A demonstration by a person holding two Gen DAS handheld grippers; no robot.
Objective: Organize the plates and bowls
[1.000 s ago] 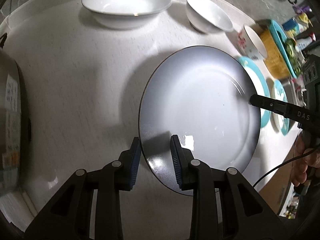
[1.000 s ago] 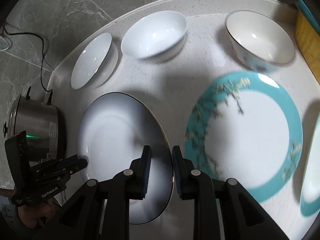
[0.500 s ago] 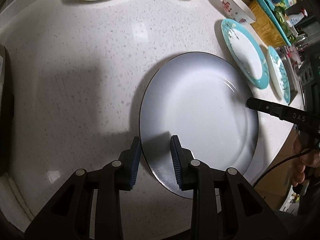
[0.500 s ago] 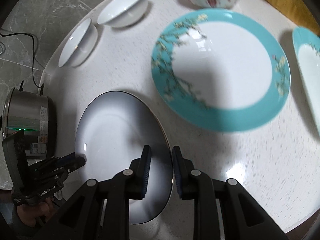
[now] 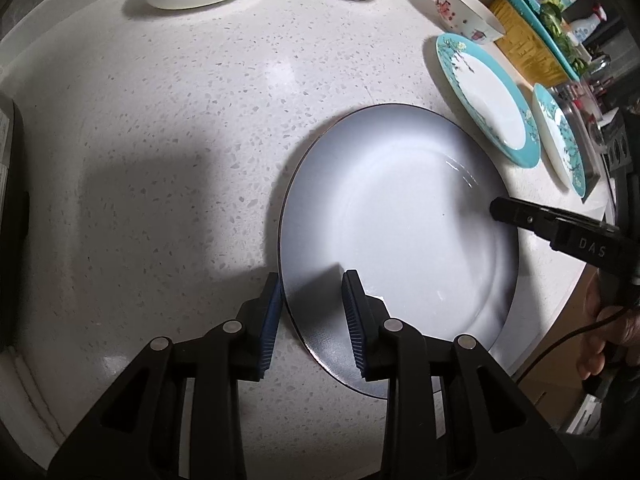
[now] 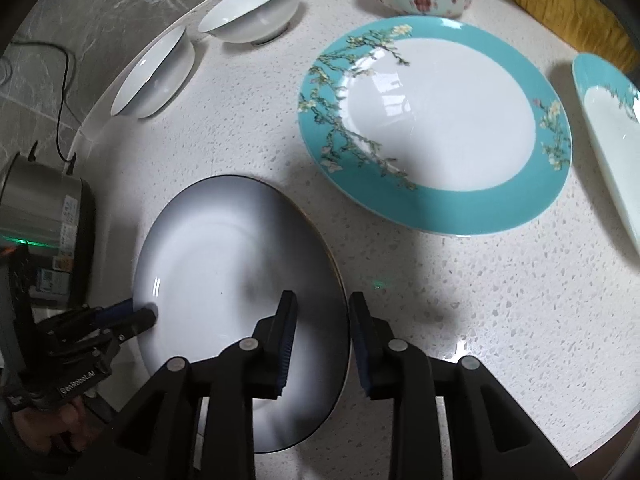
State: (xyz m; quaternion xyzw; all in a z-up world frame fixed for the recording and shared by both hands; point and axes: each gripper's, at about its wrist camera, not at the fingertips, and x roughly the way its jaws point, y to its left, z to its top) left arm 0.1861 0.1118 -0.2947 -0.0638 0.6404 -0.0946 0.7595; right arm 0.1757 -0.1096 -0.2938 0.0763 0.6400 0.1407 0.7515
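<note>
The grey plate is lying on the counter, its rim between both claws. The right gripper is opening, letting go; the left gripper is straddling the opposite rim, slightly parted, grip unclear. Next, I judge, both should be backing clear before fetching the teal plate beyond the right claw.

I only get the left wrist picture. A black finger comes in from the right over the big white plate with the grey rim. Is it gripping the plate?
Observer: The right wrist view shows the right gripper straddling the edge of the grey-rimmed white plate. Its jaws are opening, and the pads look clear of the rim.
Visitor: And the dark shape at my left edge?
Observer: A stainless steel cooker with a green light glowing along its base.
Visitor: Is it plugged in?
Observer: A thin black cable rises behind it against the grey marble wall, but I can't see where it ends.
</note>
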